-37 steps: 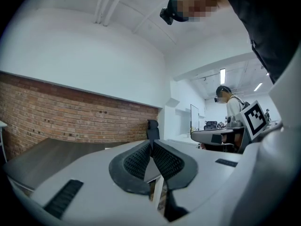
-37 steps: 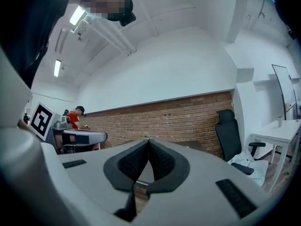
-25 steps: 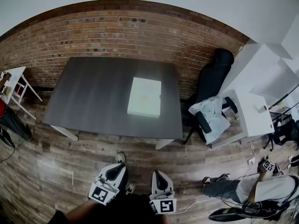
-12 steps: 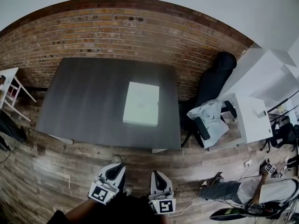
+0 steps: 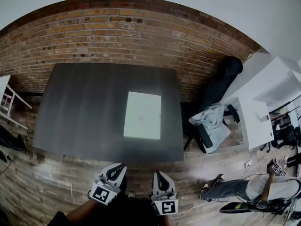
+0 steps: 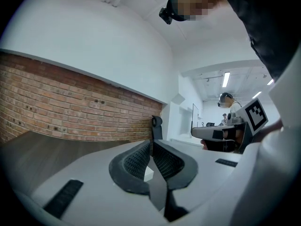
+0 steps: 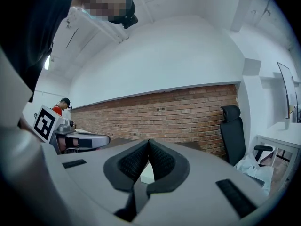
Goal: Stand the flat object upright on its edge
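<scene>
The slab [image 5: 142,115], laid flat on the table's [image 5: 80,107] right half, is judged light and stiff, best taken by its long edges. The left gripper [image 6: 151,142] and right gripper [image 7: 148,142] are clenched, empty.

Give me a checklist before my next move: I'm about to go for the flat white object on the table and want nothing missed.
1. Flat white object lies flat on the table, in plain view: ok.
2. Left gripper open for a grasp: not ok, jaws shut, nothing between them.
3. Right gripper open for a grasp: not ok, jaws shut, nothing between them.
4. Grippers at the object: not ok, both are short of the table's near edge.
5. Object thick enough to stand on its edge: cannot tell.
</scene>
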### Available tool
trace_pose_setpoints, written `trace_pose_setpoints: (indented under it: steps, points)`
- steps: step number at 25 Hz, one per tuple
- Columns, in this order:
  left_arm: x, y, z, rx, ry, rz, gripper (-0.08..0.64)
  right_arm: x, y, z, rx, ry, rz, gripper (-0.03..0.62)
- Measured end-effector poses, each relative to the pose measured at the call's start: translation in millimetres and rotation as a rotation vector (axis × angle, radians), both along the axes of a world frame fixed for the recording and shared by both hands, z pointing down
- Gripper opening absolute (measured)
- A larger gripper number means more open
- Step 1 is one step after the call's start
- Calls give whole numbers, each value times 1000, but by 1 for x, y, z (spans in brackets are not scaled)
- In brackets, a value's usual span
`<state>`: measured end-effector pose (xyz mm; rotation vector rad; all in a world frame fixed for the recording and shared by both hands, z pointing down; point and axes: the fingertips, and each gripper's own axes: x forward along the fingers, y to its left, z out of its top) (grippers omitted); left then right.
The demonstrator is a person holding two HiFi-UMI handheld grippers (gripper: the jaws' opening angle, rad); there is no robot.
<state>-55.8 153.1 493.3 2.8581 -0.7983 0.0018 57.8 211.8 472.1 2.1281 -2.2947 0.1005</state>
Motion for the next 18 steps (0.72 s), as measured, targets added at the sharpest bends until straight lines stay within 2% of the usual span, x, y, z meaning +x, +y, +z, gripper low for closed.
trace_pose_setpoints:
  steps: [8, 12, 18]
  points:
    - [-8, -73, 1, 19, 21, 19, 48, -9, -72, -1, -46, 10, 24, 25]
    - [-12, -99, 6, 59, -1, 27, 48, -12, -94, 1, -57, 18, 13, 25]
    - [-20, -122, 18, 26, 1, -12, 48, -11, -116, 15, -71, 55, -24, 25]
